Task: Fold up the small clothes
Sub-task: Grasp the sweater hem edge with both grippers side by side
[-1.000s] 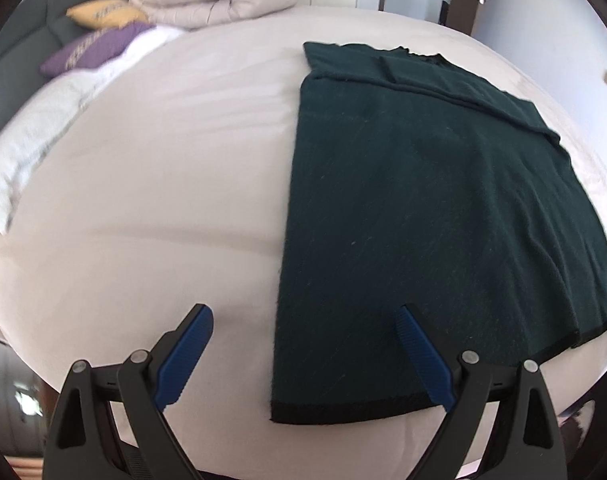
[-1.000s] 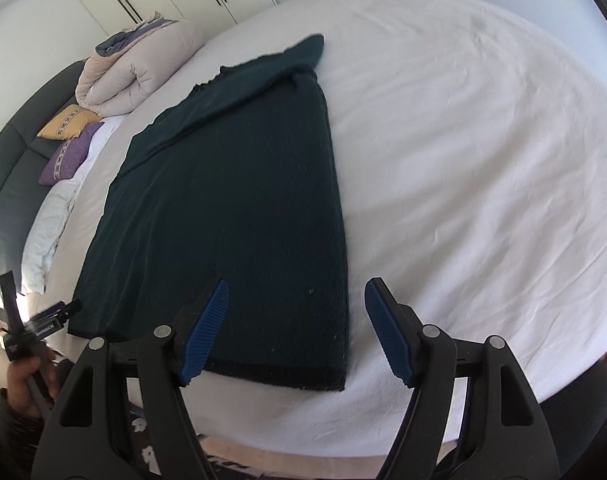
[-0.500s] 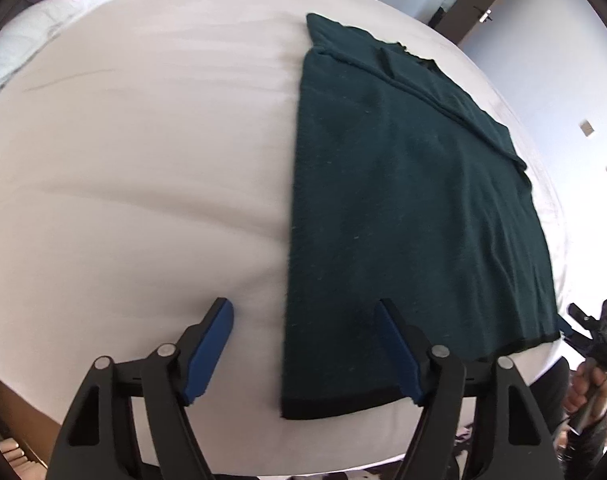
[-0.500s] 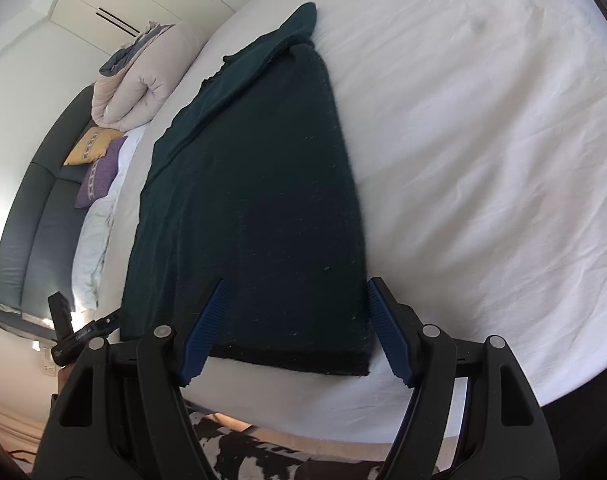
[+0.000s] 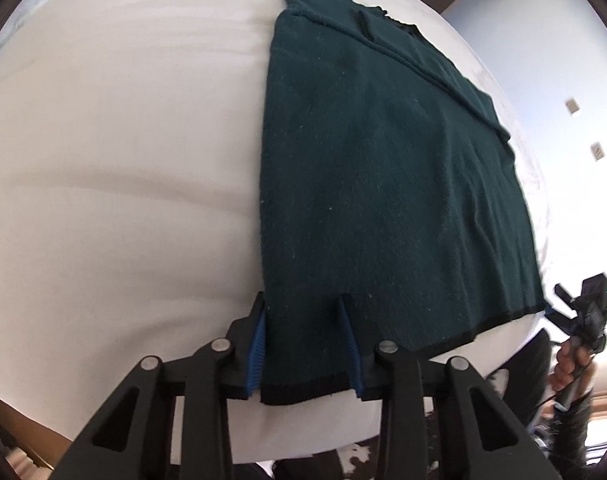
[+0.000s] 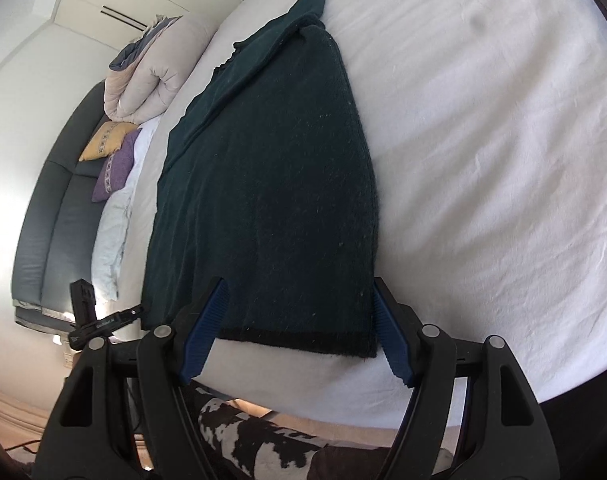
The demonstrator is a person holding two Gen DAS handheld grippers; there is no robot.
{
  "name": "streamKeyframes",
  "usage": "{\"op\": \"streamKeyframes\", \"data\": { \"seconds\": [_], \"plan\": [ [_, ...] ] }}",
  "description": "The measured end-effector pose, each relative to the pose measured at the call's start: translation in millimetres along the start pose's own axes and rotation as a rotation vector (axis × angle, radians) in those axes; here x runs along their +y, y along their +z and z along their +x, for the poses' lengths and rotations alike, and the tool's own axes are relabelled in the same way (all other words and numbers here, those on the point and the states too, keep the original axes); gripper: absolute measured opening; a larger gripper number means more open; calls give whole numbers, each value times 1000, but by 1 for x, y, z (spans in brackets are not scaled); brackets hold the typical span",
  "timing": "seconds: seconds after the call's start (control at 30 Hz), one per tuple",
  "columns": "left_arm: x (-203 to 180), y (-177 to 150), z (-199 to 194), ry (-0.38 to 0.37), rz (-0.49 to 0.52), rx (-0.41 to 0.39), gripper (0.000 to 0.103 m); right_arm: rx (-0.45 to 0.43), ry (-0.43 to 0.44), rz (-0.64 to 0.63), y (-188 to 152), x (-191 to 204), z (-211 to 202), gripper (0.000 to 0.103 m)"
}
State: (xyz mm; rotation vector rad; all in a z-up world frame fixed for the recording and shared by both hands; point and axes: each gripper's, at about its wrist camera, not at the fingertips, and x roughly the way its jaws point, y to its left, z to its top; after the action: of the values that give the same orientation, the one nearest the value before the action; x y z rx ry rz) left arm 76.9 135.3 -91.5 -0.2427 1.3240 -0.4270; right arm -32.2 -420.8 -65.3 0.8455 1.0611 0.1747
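Observation:
A dark green garment [image 5: 383, 168] lies flat on the white bed [image 5: 123, 160], black hem nearest me and neckline at the far end. My left gripper [image 5: 301, 296] points steeply down at the near left corner of the hem. Its jaws are closing, with flat, unbunched cloth between the blue pads [image 5: 255, 344]. My right gripper [image 6: 299, 282] stands open astride the near right corner of the garment [image 6: 271, 184], one finger on each side of the hem. Each view also shows the other gripper at its edge, held by a hand [image 5: 571, 364].
A folded beige duvet [image 6: 151, 68], a yellow pillow [image 6: 103, 140] and a purple pillow [image 6: 115, 172] lie by the dark padded headboard [image 6: 55, 208]. A cowhide rug [image 6: 263, 440] covers the floor below the bed's near edge. White sheet stretches right of the garment [image 6: 483, 160].
My left gripper dropped and tilted onto the garment's near left corner, and its jaws narrowed around the hem. The right gripper tilted down closer to the right corner, its opening unchanged.

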Motion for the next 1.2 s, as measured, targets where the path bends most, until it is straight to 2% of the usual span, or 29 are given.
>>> {"op": "streamKeyframes", "data": {
  "seconds": [0.13, 0.23, 0.33, 0.4, 0.5, 0.63, 1.07, 1.13, 1.2],
  "plan": [
    [18, 3, -1, -114, -96, 27, 38, -2, 25, 26, -1, -7, 0, 69],
    [20, 2, -1, -138, -118, 32, 38, -5, 6, 0, -1, -3, 2, 69],
    [21, 3, 1, -149, -125, 31, 34, -13, 1, -12, -4, -2, 2, 69],
    [25, 1, 1, -137, -132, 32, 23, -14, -2, -14, -4, -3, 1, 66],
    [29, 0, 1, -138, -134, 36, 12, -16, 4, 8, -3, -7, 0, 58],
    [34, -3, 1, -153, -133, 42, 8, -12, 3, 29, -2, -12, 0, 46],
    [41, -10, 0, -222, -158, 22, 7, 2, 18, 36, 0, -17, 0, 44],
    [39, -10, -1, -213, -147, 21, 7, 10, 4, 28, 0, -17, 0, 33],
    [36, -10, 0, -199, -138, 18, 6, 10, -5, 17, -2, -17, 1, 29]
  ]
}}
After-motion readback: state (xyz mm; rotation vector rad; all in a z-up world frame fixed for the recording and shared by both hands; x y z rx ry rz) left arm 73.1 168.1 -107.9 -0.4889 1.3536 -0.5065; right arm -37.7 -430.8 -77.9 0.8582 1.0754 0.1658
